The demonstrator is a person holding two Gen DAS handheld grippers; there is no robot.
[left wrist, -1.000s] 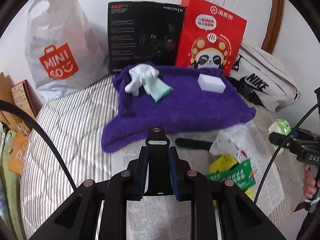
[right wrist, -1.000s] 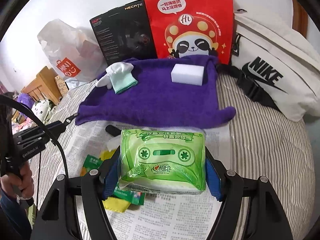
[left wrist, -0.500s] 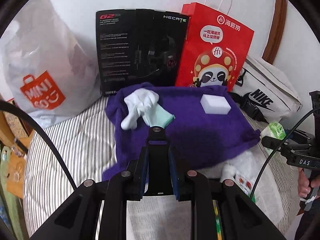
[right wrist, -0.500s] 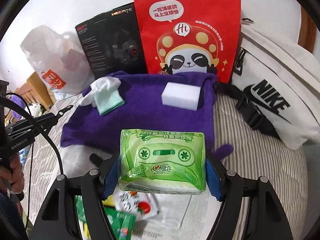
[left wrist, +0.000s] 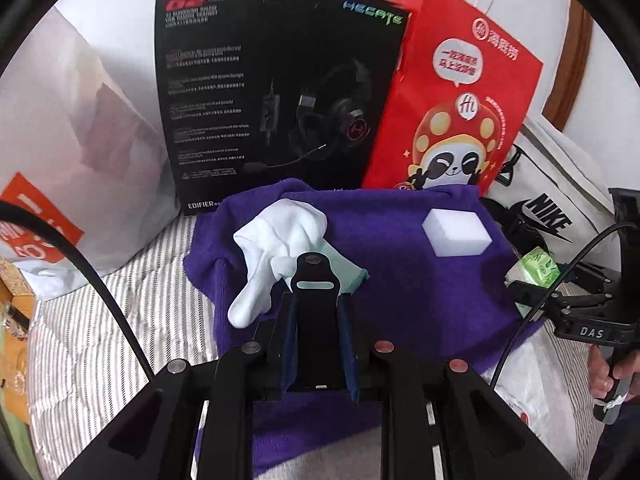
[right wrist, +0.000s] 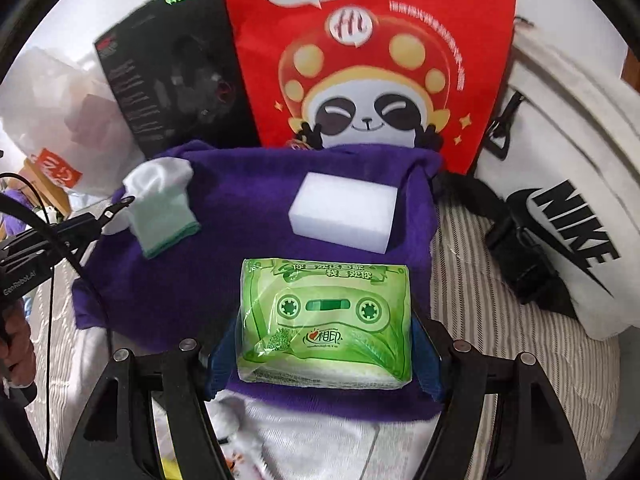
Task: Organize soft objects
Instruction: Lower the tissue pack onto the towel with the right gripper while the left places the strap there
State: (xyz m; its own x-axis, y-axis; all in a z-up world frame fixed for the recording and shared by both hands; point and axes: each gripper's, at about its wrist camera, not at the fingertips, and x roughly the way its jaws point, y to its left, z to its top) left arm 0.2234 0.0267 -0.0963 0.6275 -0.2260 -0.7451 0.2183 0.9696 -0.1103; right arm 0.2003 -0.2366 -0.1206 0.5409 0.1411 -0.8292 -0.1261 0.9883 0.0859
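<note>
The tissue pack [right wrist: 326,322] is clamped between the blue pads of the right gripper [right wrist: 326,344], above the near part of the purple towel [right wrist: 248,280]. On the towel lie a white sponge [right wrist: 344,212] and a white glove [right wrist: 162,204]. The left gripper [left wrist: 318,344] is closed on a black strap-like piece [left wrist: 316,320], just beside the glove. The towel lies on striped bedding [right wrist: 500,320].

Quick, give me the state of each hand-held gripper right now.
Left hand-held gripper: shut on a black clip-like object.
Right hand-held gripper: shut on the green tissue pack.
</note>
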